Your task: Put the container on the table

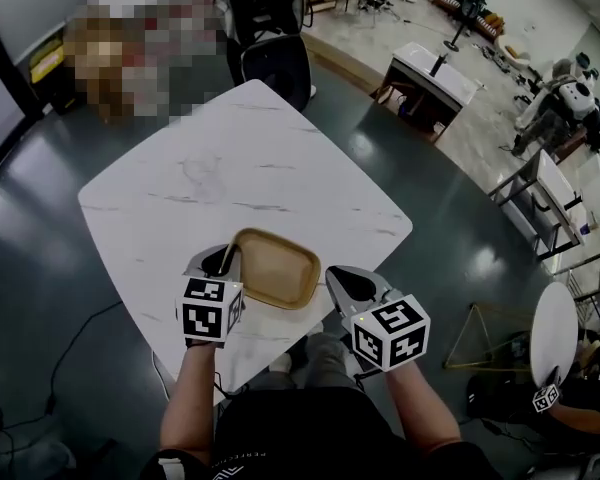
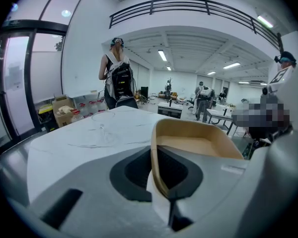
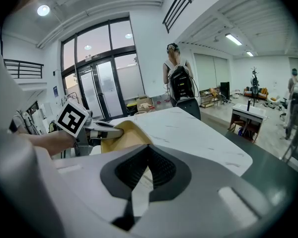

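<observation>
One tan, shallow, rounded-rectangular container (image 1: 275,268): at near corner of white marble-patterned table (image 1: 250,158); contact with tabletop uncertain. Left gripper (image 1: 227,259) clenched on its left rim. Right gripper (image 1: 342,279) closed, empty, just beside. Advice: lower level, seat flat, then release.

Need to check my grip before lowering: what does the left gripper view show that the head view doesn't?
Left gripper view only: the rim of the tray pinched between the jaws of the left claw. Head view only: the right claw beside the tray, and the whole outline of the table. Both: the tray, the white table, a person with a backpack beyond it.
</observation>
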`<state>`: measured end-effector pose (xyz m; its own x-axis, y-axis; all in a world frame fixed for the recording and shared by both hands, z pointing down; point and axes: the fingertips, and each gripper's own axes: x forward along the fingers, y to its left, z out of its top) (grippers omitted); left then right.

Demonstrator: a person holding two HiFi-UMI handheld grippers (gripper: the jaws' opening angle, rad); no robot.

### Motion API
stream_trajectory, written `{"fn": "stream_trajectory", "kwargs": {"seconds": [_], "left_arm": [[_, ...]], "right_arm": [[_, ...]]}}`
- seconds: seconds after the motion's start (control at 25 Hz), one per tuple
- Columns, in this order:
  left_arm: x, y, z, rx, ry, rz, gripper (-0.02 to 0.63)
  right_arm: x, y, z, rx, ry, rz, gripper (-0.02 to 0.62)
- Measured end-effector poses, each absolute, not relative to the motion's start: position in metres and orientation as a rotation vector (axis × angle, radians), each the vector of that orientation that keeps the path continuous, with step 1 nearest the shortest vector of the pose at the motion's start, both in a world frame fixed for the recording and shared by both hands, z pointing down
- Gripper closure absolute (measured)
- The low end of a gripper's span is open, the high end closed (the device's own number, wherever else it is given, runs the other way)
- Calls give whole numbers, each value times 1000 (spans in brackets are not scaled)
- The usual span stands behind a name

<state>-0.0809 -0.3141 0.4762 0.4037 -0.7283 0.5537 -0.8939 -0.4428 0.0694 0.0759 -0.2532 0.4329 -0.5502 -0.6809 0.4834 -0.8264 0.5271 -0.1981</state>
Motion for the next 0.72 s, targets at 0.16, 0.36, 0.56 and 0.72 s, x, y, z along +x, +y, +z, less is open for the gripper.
{"fn": "stream_trajectory", "kwargs": {"seconds": [0.16, 0.36, 0.56, 0.72], "left_arm": [[-75, -335, 481, 2258, -1458, 649, 595], [-67, -359, 488, 2212, -1500, 661, 595], [-68, -381, 498, 2149, -1548, 644, 595], [-68, -395, 505, 2110, -1582, 639, 595]], "right_arm": [[83, -282, 437, 1170, -2445, 574, 597], [87, -321, 440, 1093, -2473, 579, 597], [83, -353, 448, 1003, -2489, 558, 597], [85, -374, 452, 963, -2495, 557, 597]]}}
